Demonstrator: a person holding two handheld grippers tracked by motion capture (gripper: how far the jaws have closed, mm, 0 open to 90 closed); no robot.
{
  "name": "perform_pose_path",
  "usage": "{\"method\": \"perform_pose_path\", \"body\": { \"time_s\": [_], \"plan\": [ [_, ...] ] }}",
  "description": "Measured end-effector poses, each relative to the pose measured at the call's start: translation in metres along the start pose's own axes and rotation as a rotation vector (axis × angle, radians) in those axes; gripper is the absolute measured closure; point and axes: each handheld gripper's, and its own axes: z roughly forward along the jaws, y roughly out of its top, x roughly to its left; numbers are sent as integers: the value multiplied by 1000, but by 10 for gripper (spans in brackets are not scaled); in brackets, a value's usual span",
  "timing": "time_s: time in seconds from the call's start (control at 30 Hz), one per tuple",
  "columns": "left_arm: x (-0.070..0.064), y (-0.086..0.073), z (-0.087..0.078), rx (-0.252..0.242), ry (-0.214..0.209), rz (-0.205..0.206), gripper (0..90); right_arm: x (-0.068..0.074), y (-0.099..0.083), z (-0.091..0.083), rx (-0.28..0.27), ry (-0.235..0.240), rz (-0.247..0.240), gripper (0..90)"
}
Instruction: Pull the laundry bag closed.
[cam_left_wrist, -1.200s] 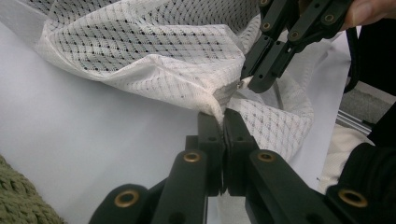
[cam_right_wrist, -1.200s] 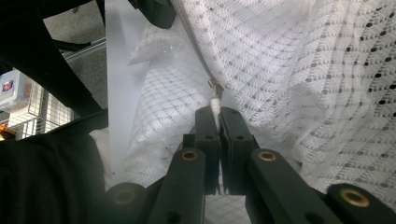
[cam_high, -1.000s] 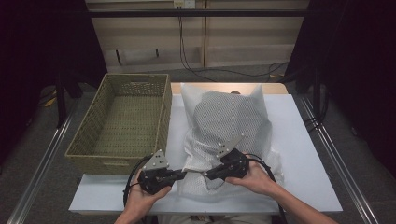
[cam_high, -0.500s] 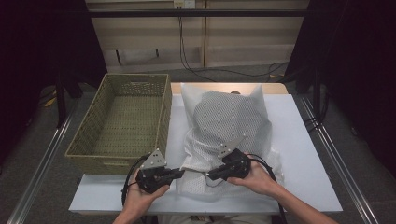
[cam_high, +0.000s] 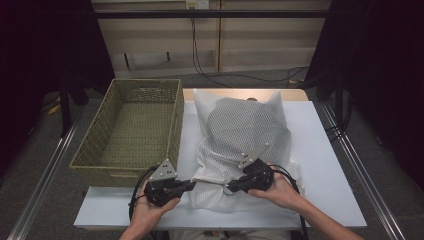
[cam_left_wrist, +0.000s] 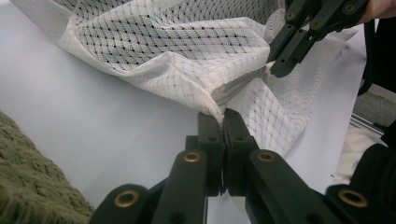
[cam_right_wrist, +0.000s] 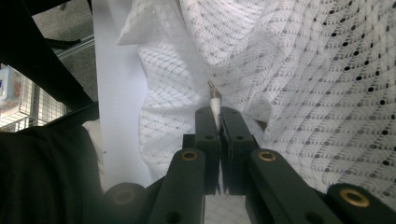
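Fingers (cam_left_wrist: 219, 135) of both grippers pinch the white mesh laundry bag (cam_high: 242, 135) at the counter's near edge — pull evenly, keeping the zipper seam taut.

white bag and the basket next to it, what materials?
White bag: looks like a thin synthetic mesh fabric, matte, with a grid of small holes, soft folds and a zipper edge clamped in the right gripper. Basket: woven olive-green fibre, seagrass or paper cord by the look; coarse plaited texture.
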Motion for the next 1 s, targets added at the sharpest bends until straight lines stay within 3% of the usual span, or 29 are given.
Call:
{"method": "perform_pose_path", "body": {
  "time_s": [0.23,0.53,1.0],
  "plan": [
    [1,0,0,9,7,-2,883,2,-2,-3,-4,1,-6,871],
    [0,0,0,3,13,1,883,1,-9,-11,-25,13,27,872],
    [-1,1,1,19,15,13,883,3,-17,-14,-14,-7,21,872]
  ]
}}
